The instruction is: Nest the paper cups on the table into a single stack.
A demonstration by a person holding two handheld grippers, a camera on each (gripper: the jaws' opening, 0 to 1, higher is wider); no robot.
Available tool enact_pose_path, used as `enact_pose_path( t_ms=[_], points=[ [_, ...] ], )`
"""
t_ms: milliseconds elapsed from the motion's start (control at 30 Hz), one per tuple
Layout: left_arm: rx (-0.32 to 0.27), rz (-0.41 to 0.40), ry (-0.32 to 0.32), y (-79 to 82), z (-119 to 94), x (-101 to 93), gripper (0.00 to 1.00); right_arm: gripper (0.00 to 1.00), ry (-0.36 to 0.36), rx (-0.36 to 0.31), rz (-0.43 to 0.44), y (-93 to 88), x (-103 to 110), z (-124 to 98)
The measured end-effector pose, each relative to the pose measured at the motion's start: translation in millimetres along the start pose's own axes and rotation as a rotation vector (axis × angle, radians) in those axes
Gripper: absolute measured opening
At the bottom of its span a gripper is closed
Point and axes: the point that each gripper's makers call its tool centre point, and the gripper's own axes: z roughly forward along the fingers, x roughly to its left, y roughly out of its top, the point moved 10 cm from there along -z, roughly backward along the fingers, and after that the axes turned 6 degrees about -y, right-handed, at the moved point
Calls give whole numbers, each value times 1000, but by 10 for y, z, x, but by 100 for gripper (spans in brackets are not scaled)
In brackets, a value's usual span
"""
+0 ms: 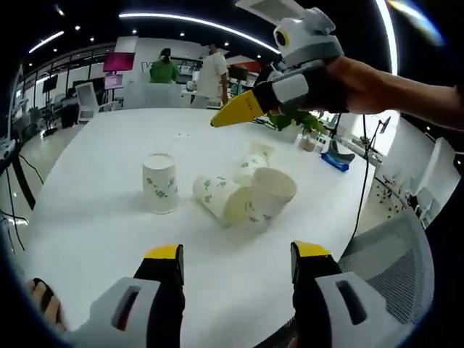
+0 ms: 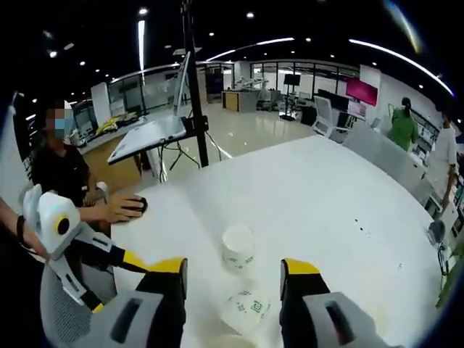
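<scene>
- Hovering near the table (image 1: pixel 87 181), my left gripper (image 1: pixel 235 264) was spread wide and empty, facing the upright cup (image 1: pixel 160 183).
- Right of it lay the tipped cups (image 1: pixel 246 194), unstacked.
- My right gripper (image 2: pixel 233 279) hung open above them, ready to pick.

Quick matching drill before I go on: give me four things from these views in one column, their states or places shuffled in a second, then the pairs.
Things
1. upright cup
2. cups on their sides
3. left gripper
4. right gripper

States or places
A. hangs above the table, beyond the cups
B. jaws open, nothing between them
C. stands alone, mouth up
D. lie tipped over in a cluster

Pairs: 1-C, 2-D, 3-B, 4-A
</scene>
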Motion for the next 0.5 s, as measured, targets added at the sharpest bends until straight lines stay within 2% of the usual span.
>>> enact_pose_path(
  t_ms=[33, 200, 333, 433, 500],
  points=[
    [0, -1, 0, -1, 0, -1, 58, 52, 1, 5, -9, 7, 21, 111],
    [2, 7, 2, 8, -6, -17, 57, 54, 10, 51, -30, 87, 34, 369],
    [-1, 16, 1, 12, -9, -25, 57, 58, 6, 78, -54, 146, 75, 481],
    [6, 16, 6, 1, -5, -11, 57, 59, 0, 107, -55, 187, 51, 697],
    [12, 20, 9, -6, -5, -9, 57, 60, -8, 111, -54, 164, 69, 753]
  ],
)
